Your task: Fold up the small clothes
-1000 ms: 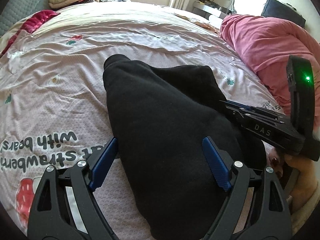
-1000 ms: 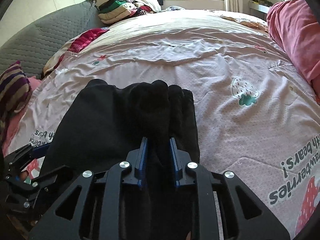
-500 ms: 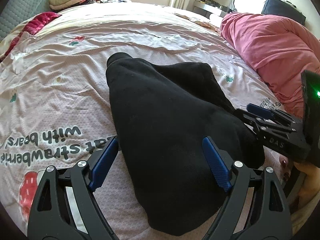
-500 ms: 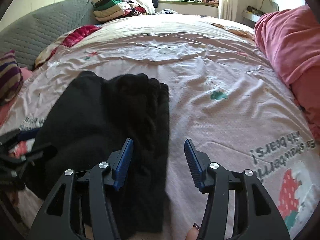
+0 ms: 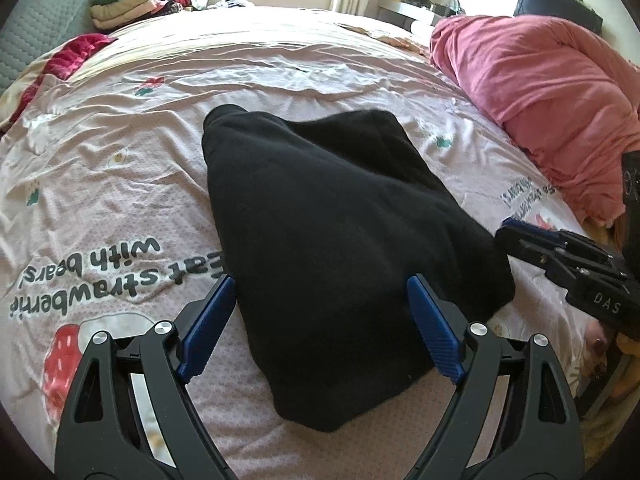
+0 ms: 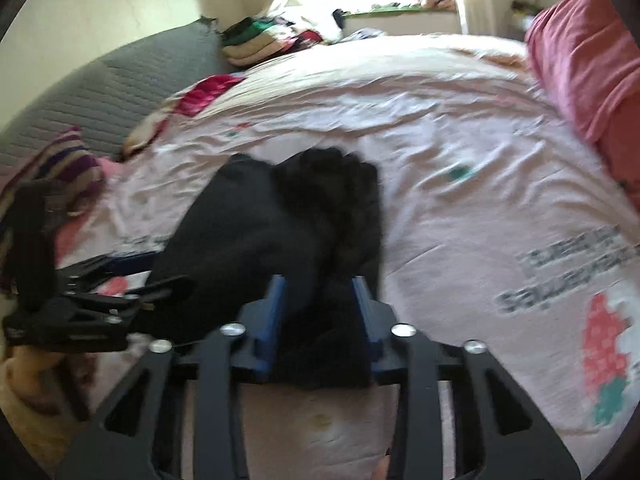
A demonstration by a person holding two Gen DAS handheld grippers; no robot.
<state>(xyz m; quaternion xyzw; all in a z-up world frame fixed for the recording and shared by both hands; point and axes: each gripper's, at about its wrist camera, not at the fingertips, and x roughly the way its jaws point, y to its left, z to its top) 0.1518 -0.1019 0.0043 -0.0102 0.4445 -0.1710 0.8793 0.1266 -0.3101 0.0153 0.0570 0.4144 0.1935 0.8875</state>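
A black folded garment (image 5: 328, 232) lies on the pink printed bedsheet (image 5: 120, 184). My left gripper (image 5: 320, 312) is open, its blue fingers either side of the garment's near end, not closed on it. My right gripper (image 6: 322, 312) has its jaws half closed around the garment's near edge (image 6: 280, 232); this view is blurred, so the grip is unclear. In the left wrist view the right gripper (image 5: 516, 230) appears beside the garment's right edge. The left gripper also shows in the right wrist view (image 6: 120, 268).
A pink-red duvet (image 5: 540, 96) is heaped on the right of the bed. A grey quilted headboard (image 6: 100, 92) and stacked folded clothes (image 5: 120, 4) stand at the far left. A striped cushion (image 6: 68, 164) and a red cloth (image 5: 72, 52) lie on the left.
My right gripper opened and let the garment go, pulled back, and now has its jaws narrowing around the near edge again. The left gripper stayed open and backed off slightly.
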